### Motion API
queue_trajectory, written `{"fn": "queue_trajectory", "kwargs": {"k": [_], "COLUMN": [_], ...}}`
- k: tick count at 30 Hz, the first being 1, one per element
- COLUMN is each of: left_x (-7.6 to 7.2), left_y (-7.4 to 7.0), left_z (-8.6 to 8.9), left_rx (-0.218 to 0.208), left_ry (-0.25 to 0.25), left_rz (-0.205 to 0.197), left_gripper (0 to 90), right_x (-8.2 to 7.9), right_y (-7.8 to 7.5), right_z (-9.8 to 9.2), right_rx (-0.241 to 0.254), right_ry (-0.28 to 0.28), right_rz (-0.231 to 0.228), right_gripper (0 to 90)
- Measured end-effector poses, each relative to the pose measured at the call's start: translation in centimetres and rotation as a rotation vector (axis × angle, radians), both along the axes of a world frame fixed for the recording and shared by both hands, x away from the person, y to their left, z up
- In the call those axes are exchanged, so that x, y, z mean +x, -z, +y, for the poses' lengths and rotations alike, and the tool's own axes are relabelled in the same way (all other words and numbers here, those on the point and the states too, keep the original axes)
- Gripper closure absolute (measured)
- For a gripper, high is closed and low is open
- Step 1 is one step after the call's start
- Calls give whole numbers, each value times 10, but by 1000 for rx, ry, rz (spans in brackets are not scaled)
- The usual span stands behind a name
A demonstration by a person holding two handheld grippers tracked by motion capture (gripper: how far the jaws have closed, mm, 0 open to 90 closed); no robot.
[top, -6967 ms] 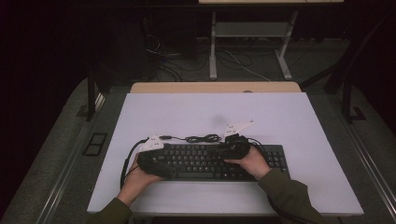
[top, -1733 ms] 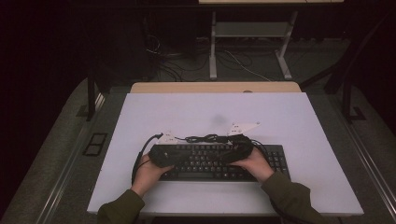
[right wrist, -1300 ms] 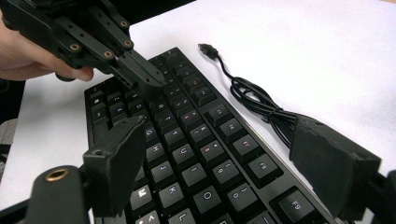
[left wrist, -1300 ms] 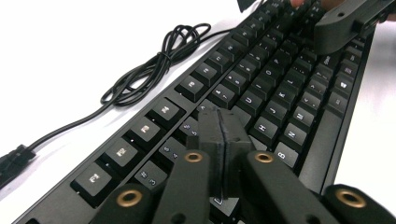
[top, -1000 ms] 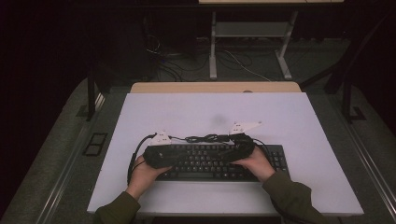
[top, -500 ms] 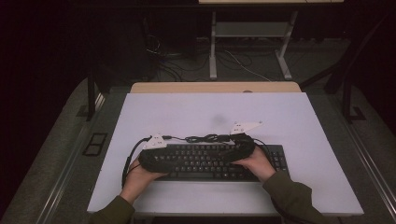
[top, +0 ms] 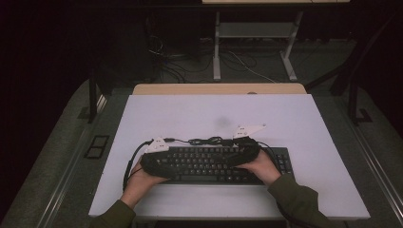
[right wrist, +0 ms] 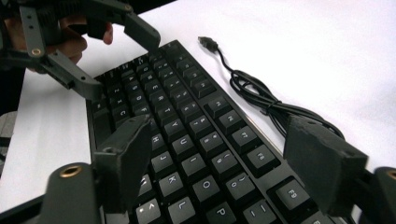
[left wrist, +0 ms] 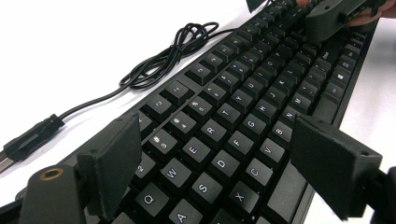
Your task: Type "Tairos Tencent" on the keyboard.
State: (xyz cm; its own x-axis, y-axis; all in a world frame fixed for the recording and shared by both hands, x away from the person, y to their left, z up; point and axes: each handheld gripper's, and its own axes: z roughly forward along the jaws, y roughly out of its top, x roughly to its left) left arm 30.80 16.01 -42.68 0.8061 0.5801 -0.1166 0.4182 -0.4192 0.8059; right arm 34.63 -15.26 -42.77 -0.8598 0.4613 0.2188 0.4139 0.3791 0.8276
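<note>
A black keyboard (top: 209, 164) (left wrist: 233, 116) (right wrist: 187, 121) lies on the white table (top: 214, 114) near its front edge. Its bundled cable (top: 206, 141) (left wrist: 163, 56) (right wrist: 266, 102) rests just behind it, with the plug (left wrist: 32, 137) loose. My left gripper (top: 164, 164) (left wrist: 219, 163) hovers over the letter keys at the keyboard's left end. Its jaws have just been opening and stand apart, pressing on nothing. My right gripper (top: 237, 156) (right wrist: 224, 163) hovers over the right half. Its jaws have just been closing a little but stay wide, with only keys beneath them.
A tan board (top: 218, 89) borders the table's far edge. Behind it stand a desk frame (top: 256, 33) and floor cables (top: 180, 61) in the dark. A wide strip of bare white table lies beyond the keyboard.
My left hand has slid a little to the left along the keyboard. The right hand has kept its place.
</note>
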Motion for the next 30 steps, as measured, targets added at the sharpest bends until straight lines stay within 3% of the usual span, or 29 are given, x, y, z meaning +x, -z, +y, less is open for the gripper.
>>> {"fn": "queue_trajectory", "kwargs": {"k": [10,20,26,30], "left_x": [0,0,0,0], "left_y": [0,0,0,0], "left_z": [0,-1,-1,-1], "left_rx": [-6,-6,-5,-6], "left_ry": [-2,-2,-1,-2], "left_rz": [0,0,-3,-3], "left_gripper": [150,150,150,148], "right_x": [-4,-3,-4,-6], "right_y": [4,7,6,8], "right_z": [2,3,4,8], "right_rx": [-47,-59,-99,-140], "right_ry": [-44,-65,-67,-75], "right_rz": [4,21,8,-2], "right_gripper": [473,586,757,818]}}
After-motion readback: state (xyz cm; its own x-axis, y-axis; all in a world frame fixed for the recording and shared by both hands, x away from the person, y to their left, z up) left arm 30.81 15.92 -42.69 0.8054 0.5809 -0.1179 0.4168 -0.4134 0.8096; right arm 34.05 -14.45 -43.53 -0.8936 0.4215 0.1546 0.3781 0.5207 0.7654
